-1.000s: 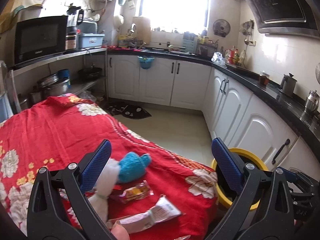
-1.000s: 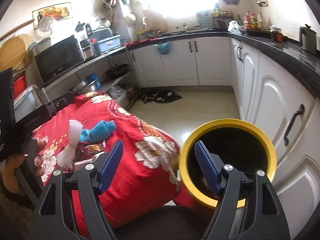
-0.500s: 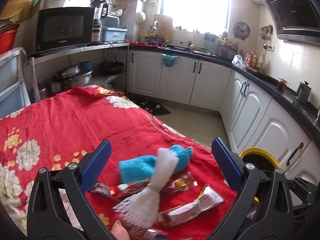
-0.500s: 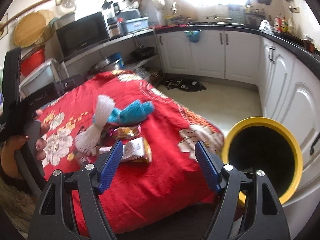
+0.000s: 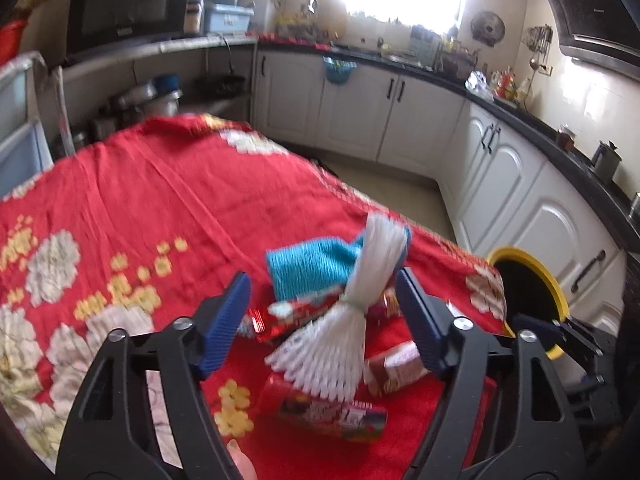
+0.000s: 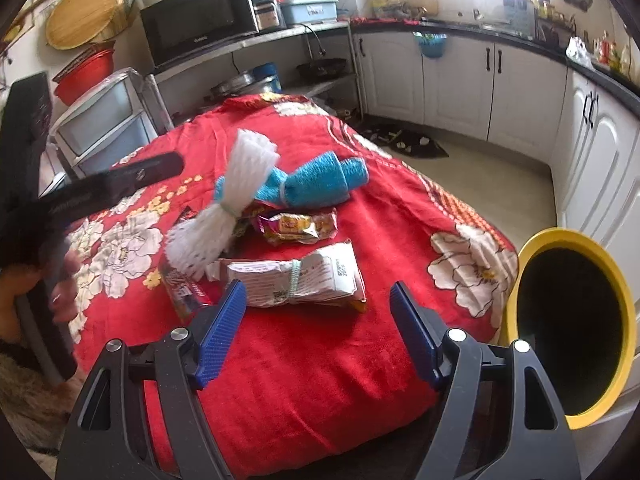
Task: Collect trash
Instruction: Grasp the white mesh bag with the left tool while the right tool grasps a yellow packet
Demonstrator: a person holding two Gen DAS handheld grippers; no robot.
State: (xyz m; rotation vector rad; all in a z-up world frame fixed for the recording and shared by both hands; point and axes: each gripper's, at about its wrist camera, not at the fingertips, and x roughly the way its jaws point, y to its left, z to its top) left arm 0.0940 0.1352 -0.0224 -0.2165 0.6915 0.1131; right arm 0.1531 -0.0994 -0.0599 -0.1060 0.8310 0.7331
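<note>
Swung in from the bin side toward the trash pile since the earlier frames: wrappers that sat low and off to the side now lie straight ahead of both tools.

Nothing collected yet, as far as can be seen: yellow-rimmed bin shows only a dark inside, right of the right gripper. All still on the red floral cloth: white foam fruit net, blue knitted bundle beyond it, banded wrapper bundle, purple-yellow snack wrapper, red wrapper. Whole pile left to clear.

Left gripper: jaws closing, about two-thirds apart, foam net standing between them in view but not pressed by either pad; grip not yet made. Likely first pick, judging by the framing.

Right gripper: jaws well apart, empty, touching nothing; banded wrapper bundle just ahead, between the fingertips' lines, looks the next target.
</note>
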